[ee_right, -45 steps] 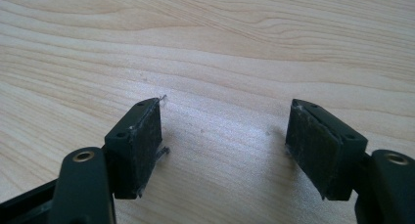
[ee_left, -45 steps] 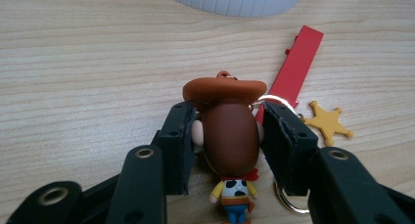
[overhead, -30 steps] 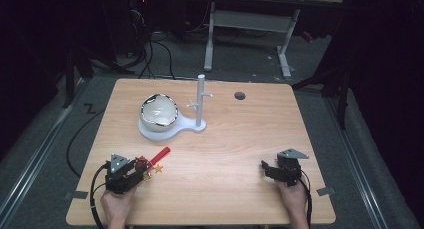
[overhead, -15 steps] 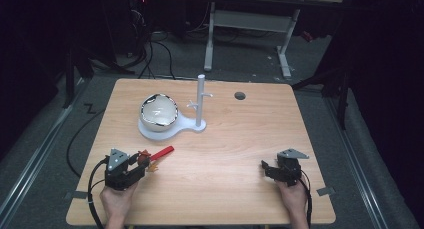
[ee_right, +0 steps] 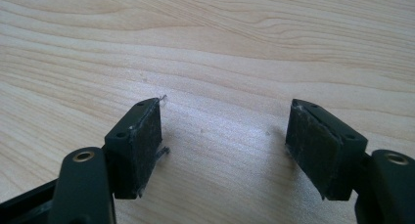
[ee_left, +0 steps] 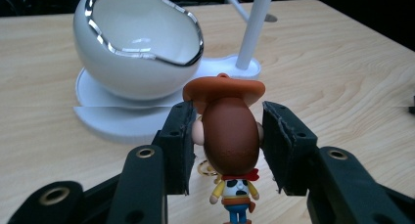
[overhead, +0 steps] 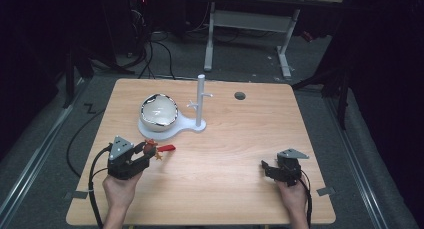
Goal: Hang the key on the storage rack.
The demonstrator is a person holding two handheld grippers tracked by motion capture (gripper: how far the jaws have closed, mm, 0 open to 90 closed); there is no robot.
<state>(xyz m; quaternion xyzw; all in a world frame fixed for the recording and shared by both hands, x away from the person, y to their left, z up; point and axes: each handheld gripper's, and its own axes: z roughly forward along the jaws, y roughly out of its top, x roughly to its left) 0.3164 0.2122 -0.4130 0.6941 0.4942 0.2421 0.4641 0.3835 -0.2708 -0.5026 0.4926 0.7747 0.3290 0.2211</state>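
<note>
- Left gripper [ee_left: 225, 145] fingers [ee_left: 178, 145] clamped on either side of the head of a small cowboy figurine [ee_left: 229, 136], pads pressed at its ears.
- Figurine seen from behind in the left gripper view: brown hair, orange-brown hat [ee_left: 224, 88] poking forward past the fingertips, red neckerchief, cow-print vest and blue legs hanging below the fingers.
- A gold ring visible just beside the figurine's shoulder, under the left pad.
- In the high view, left gripper [overhead: 145, 151] held in the person's left hand [overhead: 119, 191] over the near left part of the surface [overhead: 240, 139], with the figurine [overhead: 149, 149] at its tip and a red tag [overhead: 167, 148] sticking out to the side.
- Just ahead of the figurine: white egg-shaped bowl [ee_left: 137, 43] with a chrome rim, seated on a white base [ee_left: 112, 116]; a white post [ee_left: 252, 28] with short side pegs rising from the same base.
- Right gripper [ee_right: 225, 145] fingers [ee_right: 142, 141] spread wide apart, nothing between them, bare wood grain below.
- In the high view, right gripper [overhead: 267, 166] low over the near right of the surface, held in the right hand [overhead: 292, 196], well apart from the bowl stand.
- Small dark round hole [overhead: 240, 95] in the far part of the surface.
</note>
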